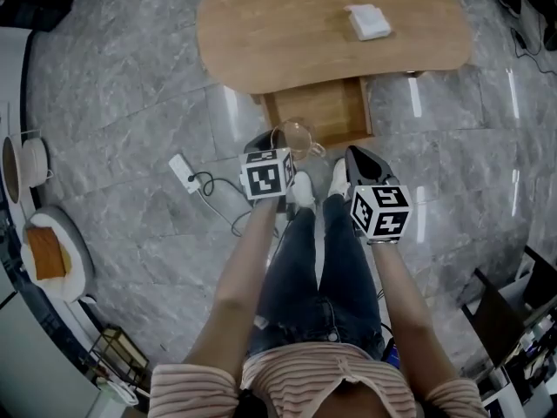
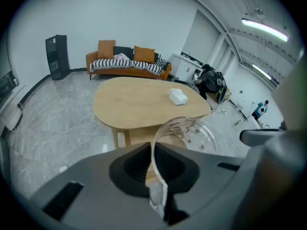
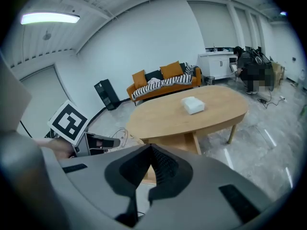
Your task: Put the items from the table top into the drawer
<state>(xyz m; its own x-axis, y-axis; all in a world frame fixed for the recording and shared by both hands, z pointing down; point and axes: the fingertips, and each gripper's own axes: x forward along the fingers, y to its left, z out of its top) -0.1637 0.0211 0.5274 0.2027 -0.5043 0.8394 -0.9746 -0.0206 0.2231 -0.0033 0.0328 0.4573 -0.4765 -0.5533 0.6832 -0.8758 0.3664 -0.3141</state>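
Note:
My left gripper (image 1: 271,140) (image 2: 154,150) is shut on the rim of a clear glass cup (image 1: 296,136) (image 2: 186,132). It holds the cup in the air just in front of the open wooden drawer (image 1: 318,111), which sticks out from under the oval wooden table (image 1: 261,33) (image 2: 134,104) (image 3: 172,114). A white packet (image 1: 368,22) (image 2: 178,97) (image 3: 193,105) lies on the table top, to the right. My right gripper (image 1: 355,157) (image 3: 150,150) hovers beside the drawer's right corner, shut, with nothing between its fingers.
A white power strip (image 1: 184,172) with a cable lies on the grey marble floor left of the drawer. The person's legs and white shoes (image 1: 302,190) stand just before it. An orange sofa (image 2: 127,61) and a black tower (image 2: 57,56) stand by the far wall.

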